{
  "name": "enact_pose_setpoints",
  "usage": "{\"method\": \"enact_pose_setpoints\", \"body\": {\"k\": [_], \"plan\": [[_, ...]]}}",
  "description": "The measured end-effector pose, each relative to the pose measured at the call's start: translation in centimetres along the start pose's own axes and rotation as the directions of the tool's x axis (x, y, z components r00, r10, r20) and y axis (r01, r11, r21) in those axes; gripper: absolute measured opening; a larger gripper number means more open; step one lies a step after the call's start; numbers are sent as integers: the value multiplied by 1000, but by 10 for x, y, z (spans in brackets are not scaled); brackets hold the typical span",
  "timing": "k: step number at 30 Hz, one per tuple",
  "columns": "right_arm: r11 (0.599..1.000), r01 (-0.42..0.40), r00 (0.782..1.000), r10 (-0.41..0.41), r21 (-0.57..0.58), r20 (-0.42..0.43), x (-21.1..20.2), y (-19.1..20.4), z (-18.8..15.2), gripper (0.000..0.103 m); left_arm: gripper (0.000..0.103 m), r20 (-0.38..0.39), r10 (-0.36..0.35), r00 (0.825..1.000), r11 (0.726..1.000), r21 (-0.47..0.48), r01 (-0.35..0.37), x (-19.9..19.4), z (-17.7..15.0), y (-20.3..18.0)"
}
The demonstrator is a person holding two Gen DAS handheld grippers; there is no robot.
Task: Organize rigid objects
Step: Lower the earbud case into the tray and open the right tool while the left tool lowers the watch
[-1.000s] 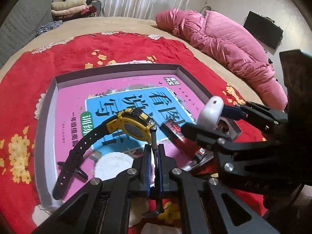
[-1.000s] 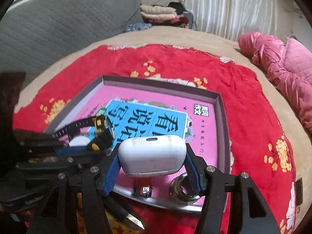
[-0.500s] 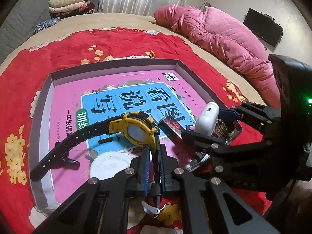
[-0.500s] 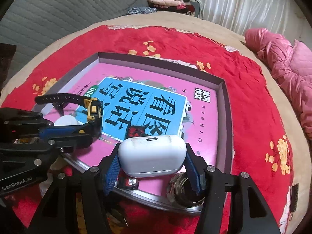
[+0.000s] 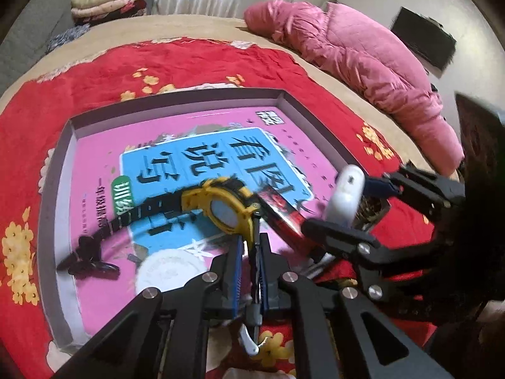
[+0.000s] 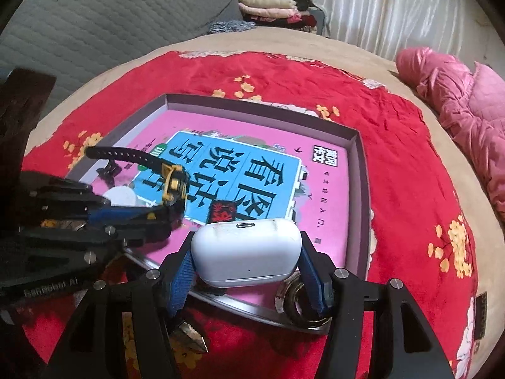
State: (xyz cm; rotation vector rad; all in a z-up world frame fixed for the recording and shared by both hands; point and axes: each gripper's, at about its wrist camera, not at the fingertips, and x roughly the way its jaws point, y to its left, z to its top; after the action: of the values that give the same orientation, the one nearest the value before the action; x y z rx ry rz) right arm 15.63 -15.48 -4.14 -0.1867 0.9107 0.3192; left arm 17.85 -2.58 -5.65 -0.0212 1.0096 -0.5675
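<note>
I see the shallow grey tray [image 6: 359, 170] on the bed's red cloth [image 6: 315, 75], lined by a pink-and-blue book [image 6: 252, 170]. My left hand-held gripper [image 5: 252, 252] pinches the yellow watch [image 5: 225, 205] by its strap above the tray; my right hand-held gripper [image 6: 247, 260] clamps the white earbud case [image 6: 246, 252]. Ring [image 6: 300, 300] partly hidden.

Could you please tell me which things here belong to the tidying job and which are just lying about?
Job: wristwatch in left gripper; earbud case in right gripper; tray; red lighter; metal ring.
Lying about: pink jacket; folded clothes.
</note>
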Motion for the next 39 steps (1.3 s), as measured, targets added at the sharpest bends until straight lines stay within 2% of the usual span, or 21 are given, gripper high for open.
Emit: {"method": "enact_pose_setpoints", "body": {"k": [4, 8, 12, 21, 29, 39], "plan": [[1000, -9, 1000, 9, 2, -8, 1, 3, 0, 62, 14, -17, -21, 1000, 1000, -15, 21, 1, 3, 8], [1000, -11, 1000, 11, 3, -11, 4, 7, -2, 62, 14, -13, 9, 1000, 1000, -1, -9, 1, 6, 9], [1000, -8, 1000, 8, 13, -17, 7, 7, -1, 62, 14, -16, -17, 1000, 999, -50, 16, 3, 9, 19], [999, 13, 999, -11, 29, -49, 14, 9, 4, 62, 14, -8, 7, 1000, 997, -79, -8, 10, 8, 21], [999, 39, 998, -37, 35, -41, 12, 10, 2, 62, 13, 8, 14, 1000, 999, -41, -14, 10, 3, 4], [997, 19, 1000, -19, 69, 2, -7, 5, -4, 62, 13, 38, 25, 999, 998, -66, -23, -3, 5, 6]]}}
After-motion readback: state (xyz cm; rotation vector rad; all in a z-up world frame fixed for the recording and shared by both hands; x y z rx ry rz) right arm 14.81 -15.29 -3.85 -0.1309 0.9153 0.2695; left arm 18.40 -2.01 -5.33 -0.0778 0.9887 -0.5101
